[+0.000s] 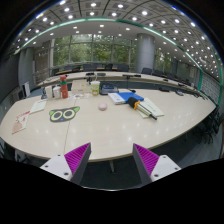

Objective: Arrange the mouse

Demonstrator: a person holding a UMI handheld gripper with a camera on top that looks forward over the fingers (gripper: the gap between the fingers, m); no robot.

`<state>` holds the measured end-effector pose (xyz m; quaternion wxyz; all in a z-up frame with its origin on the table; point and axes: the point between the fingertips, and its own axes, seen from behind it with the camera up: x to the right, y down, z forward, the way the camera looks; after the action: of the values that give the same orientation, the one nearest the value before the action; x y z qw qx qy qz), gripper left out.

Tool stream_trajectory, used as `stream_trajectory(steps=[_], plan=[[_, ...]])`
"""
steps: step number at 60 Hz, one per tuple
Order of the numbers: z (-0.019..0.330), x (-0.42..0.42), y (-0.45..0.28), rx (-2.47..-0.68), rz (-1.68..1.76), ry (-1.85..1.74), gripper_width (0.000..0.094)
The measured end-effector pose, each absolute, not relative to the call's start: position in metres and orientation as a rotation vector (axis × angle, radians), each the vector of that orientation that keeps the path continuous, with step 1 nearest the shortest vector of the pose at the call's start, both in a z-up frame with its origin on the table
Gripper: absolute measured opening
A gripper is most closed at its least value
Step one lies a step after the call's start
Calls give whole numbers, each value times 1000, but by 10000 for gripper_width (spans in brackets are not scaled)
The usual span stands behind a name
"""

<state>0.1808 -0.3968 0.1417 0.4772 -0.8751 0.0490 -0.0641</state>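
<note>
My gripper is open and empty. Its two fingers with magenta pads hang over the near edge of a large pale conference table. Far beyond the fingers, toward the table's far side, lies a blue flat item with a small dark object on it that may be the mouse; it is too small to be sure. Nothing stands between the fingers.
A green-rimmed looped object lies ahead to the left. Papers lie further left, with a white box and an orange bottle behind them. A small pink thing and white sheets lie mid-table. Chairs line the far side.
</note>
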Motion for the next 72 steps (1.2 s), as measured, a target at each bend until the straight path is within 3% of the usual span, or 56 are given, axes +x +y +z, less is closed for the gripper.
stream_trajectory(steps=[15, 40, 52, 59, 66, 72], plan=[[113, 158, -280, -2190, -168, 60, 832], [37, 169, -11, -2257, -127, -16, 822], [-1, 185, 62, -2312, -102, -23, 784], [-14, 184, 78, -2330, -71, -29, 706], [-15, 181, 86, -2331, -45, -13, 490], [-15, 181, 85, -2339, -49, 6, 432]])
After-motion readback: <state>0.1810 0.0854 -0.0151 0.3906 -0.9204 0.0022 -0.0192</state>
